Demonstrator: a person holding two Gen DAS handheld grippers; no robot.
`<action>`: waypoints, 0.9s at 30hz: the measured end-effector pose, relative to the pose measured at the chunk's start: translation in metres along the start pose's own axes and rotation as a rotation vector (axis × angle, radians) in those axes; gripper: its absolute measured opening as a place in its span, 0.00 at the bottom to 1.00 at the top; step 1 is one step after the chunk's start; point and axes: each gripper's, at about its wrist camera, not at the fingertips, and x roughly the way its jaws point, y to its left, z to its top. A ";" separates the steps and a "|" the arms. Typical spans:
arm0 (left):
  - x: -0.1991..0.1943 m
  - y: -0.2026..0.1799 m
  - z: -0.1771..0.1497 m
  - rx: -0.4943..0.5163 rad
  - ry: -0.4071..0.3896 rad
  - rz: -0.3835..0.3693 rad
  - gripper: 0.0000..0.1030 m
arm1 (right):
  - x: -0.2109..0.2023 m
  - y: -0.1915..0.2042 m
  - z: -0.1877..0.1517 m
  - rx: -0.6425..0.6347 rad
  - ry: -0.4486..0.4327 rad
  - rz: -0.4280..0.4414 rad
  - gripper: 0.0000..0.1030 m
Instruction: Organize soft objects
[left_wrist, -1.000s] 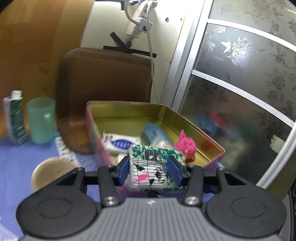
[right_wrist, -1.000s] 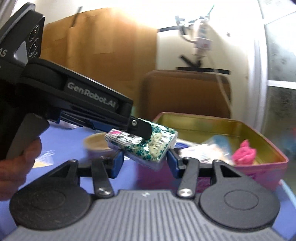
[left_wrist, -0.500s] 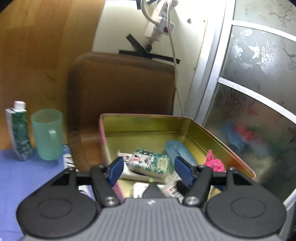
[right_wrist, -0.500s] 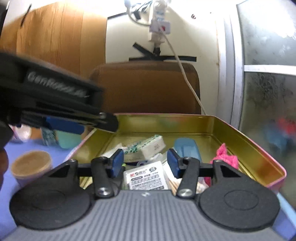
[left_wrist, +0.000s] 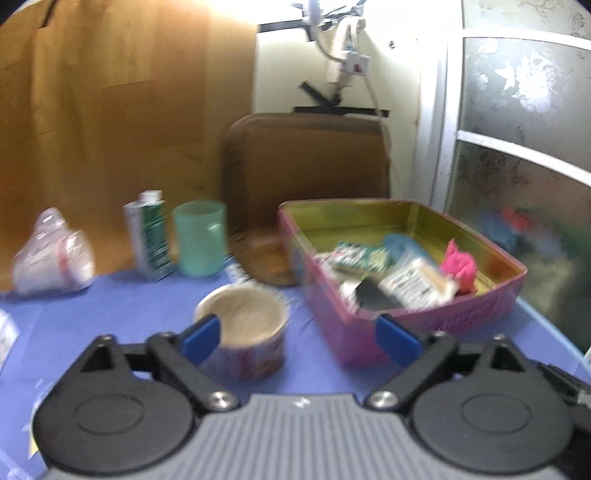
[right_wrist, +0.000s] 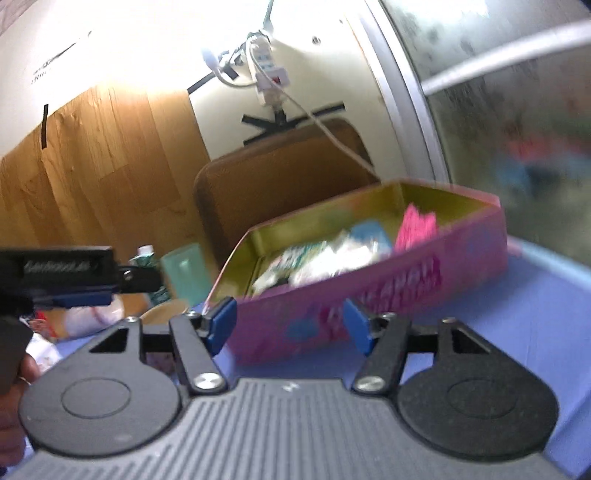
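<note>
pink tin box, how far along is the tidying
Done: the green-patterned tissue pack and a pink fluffy item lie inside the pink metal tin box. In hand: nothing; left gripper and right gripper have just been opening, empty. Left: the clear plastic bag on the blue table.

My left gripper (left_wrist: 301, 338) has just been opening; its jaws now stand wide apart with nothing between the blue pads (left_wrist: 201, 338). It points forward and somewhat downward. In the right wrist view it shows at 9 o'clock, side-on, with my hand (right_wrist: 14, 402) on its grip at about 8 o'clock. My right gripper (right_wrist: 290, 325) has also just been opening; jaws are parted, nothing held, pads (right_wrist: 221, 323) bare. Its view is tilted, so the wrist sits rolled.
</note>
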 end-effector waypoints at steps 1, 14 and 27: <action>-0.006 0.006 -0.006 -0.004 0.002 0.012 0.99 | -0.002 0.003 -0.004 0.008 0.014 0.004 0.68; -0.061 0.058 -0.056 -0.020 0.009 0.155 1.00 | -0.016 0.051 -0.036 0.022 0.126 0.054 0.73; -0.063 0.053 -0.061 -0.021 0.015 0.122 1.00 | -0.033 0.065 -0.032 0.011 0.074 0.068 0.74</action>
